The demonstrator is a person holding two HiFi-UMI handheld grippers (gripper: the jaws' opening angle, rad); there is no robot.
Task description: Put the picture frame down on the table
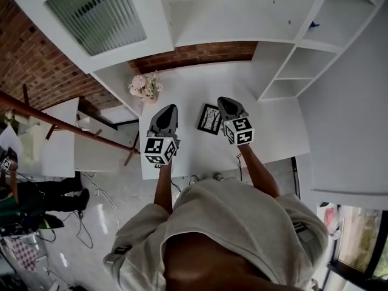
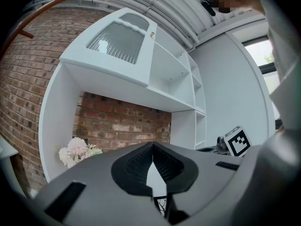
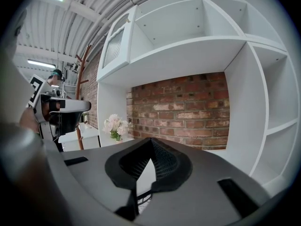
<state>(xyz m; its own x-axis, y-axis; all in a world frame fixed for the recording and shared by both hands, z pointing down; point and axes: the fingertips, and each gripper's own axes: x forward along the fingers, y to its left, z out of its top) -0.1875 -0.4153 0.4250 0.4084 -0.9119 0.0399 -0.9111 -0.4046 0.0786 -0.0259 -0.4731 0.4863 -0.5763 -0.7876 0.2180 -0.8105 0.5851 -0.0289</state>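
Note:
A small black picture frame [image 1: 210, 119] with a branch print rests on the white table [image 1: 194, 86], between my two grippers. I cannot tell whether it lies flat or leans. My left gripper [image 1: 168, 109] hovers just left of it, jaws shut and holding nothing. My right gripper [image 1: 226, 102] sits just right of the frame, also shut and empty. In the left gripper view a corner of the frame [image 2: 161, 205] shows below the closed jaw tips [image 2: 152, 146]. The right gripper view shows a sliver of the frame [image 3: 143, 199] under its closed tips [image 3: 151, 141].
A vase of pale pink flowers [image 1: 145, 86] stands at the table's back left by the brick wall. White shelving [image 1: 291, 71] borders the right side, and a cabinet with a ribbed glass door [image 1: 97, 11] hangs above. A brown coat rack [image 1: 60, 123] stands left of the table.

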